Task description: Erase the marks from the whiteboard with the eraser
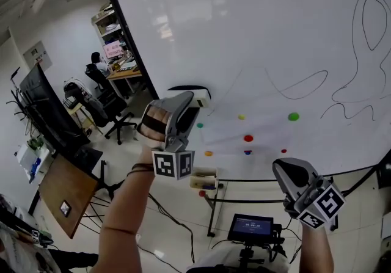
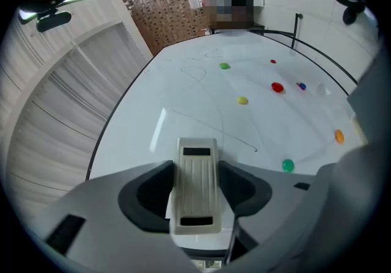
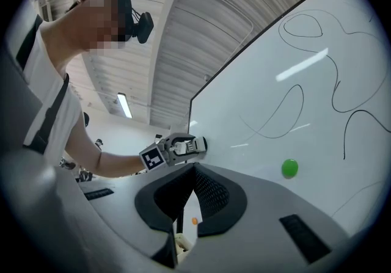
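Observation:
The whiteboard [image 1: 256,33] fills the upper right of the head view. Black curved marks [image 1: 300,88] and a loop [image 1: 372,21] run across its right half. My left gripper [image 1: 186,105] is shut on the white eraser [image 1: 200,98], which is pressed flat to the board's lower left. In the left gripper view the eraser [image 2: 195,183] sits between both jaws, and a thin line [image 2: 208,125] lies just ahead of it. My right gripper [image 1: 285,170] hangs below the board at the lower right, shut with nothing in it. The right gripper view shows its closed tips [image 3: 194,169], the left gripper [image 3: 174,149] and more marks [image 3: 287,113].
Round magnets dot the lower board: green [image 1: 294,116], yellow [image 1: 241,117], red [image 1: 248,138], orange [image 1: 208,153]. A small box [image 1: 203,180] rests near the board's stand. A screen device [image 1: 250,226] sits below me. Office chairs [image 1: 107,113] and a wooden desk [image 1: 67,195] stand at left.

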`<state>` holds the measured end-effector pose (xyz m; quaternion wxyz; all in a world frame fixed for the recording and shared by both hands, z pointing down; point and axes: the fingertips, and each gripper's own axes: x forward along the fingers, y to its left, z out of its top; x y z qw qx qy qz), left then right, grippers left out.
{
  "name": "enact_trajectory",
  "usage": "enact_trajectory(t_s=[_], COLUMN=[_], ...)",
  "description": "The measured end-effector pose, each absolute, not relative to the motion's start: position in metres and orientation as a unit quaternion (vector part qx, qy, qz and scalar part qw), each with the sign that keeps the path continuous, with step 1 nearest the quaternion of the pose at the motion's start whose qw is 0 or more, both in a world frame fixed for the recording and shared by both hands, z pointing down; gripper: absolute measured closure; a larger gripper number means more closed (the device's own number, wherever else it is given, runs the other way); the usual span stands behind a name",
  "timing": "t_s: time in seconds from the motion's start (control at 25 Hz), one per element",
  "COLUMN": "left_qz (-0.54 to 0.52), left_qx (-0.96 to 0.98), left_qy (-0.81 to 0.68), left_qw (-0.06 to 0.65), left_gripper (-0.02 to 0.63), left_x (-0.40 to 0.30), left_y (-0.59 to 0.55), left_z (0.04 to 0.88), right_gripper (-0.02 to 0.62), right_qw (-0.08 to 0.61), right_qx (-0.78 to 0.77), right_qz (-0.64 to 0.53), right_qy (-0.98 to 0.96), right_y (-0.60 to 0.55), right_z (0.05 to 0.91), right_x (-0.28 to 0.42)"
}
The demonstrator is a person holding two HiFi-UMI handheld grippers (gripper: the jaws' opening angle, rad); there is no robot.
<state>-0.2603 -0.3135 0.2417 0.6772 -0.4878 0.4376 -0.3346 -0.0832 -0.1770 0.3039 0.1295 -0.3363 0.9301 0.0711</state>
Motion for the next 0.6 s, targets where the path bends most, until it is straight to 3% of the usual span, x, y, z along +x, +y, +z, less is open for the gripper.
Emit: enact_trajectory(t_s=[0.4,0.6], left_qz=[-0.319,-0.279], left_qx=[-0.498,-0.505], left_qy=[0.457,0.484], left_qw=[0.664,0.658], left_gripper=[0.336,0.333], left_x=[-0.266,-0.263], left_y=[-0.315,-0.315], left_z=[0.254,0.218], right_gripper=[0.58,0.58], right_qw=[0.134,0.14], right_qx=[-0.358,-0.37], right_qz=[0.063,0.056], right_qy=[0.922,0.917], right_y=[-0.172,-0.175], right_z=[0.315,0.318], right_x=[-0.073,-0.065])
